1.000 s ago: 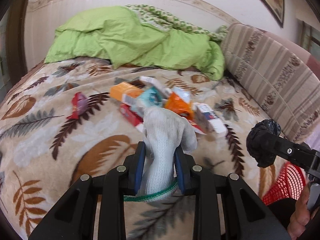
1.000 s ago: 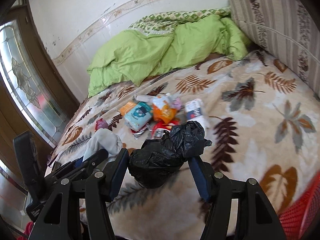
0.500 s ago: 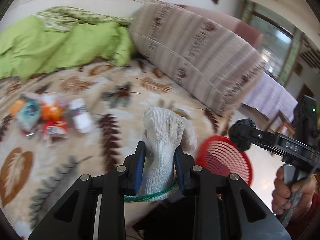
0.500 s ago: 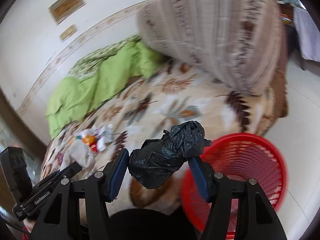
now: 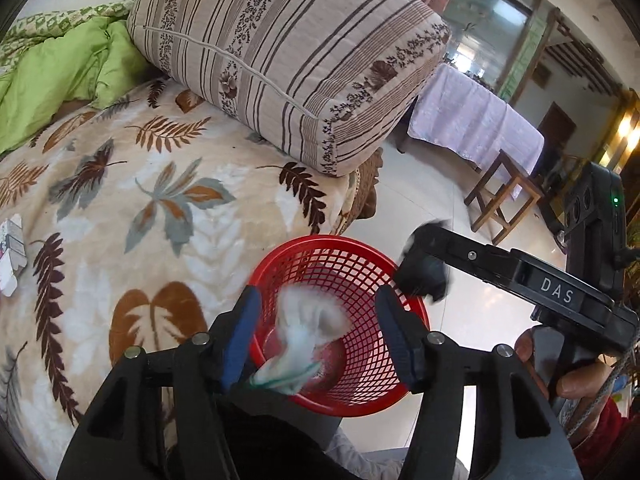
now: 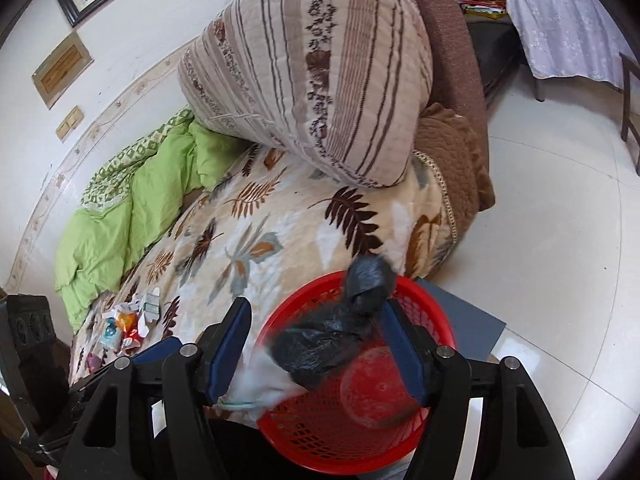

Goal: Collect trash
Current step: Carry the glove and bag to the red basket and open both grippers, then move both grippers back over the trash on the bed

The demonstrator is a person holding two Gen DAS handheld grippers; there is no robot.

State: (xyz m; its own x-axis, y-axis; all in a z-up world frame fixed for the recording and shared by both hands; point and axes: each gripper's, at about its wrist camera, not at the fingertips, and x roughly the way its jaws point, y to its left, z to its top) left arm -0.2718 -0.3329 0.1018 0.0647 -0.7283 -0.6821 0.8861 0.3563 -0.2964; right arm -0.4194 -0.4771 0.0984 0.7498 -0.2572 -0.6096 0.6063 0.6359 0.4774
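A red mesh basket (image 5: 304, 246) (image 6: 328, 446) stands on the floor beside the bed. My left gripper (image 5: 318, 296) hangs over it, its jaws opening; a white knitted glove (image 5: 308, 328) (image 6: 264, 384) falls, blurred, between the pads without touching them. My right gripper (image 6: 316, 306) (image 5: 420, 272) is also above the basket with its jaws opening. A knotted black plastic bag (image 6: 336, 340) sits between its pads, clear of the left pad and close against the right one. More trash packets (image 6: 128, 320) lie far back on the leaf-patterned blanket (image 5: 160, 216).
A big striped cushion (image 5: 288, 52) leans at the bed's end, with a green quilt (image 6: 128, 216) behind. White tile floor (image 6: 560, 240) spreads right of the basket. A wooden stool (image 5: 504, 196) and a cloth-covered table (image 5: 472, 120) stand further off. A person's hand (image 5: 576, 380) holds the right gripper.
Both grippers swung from over the bed to above the red basket. The left jaws opened and let the glove go. The right jaws widened and the black bag sagged lower.
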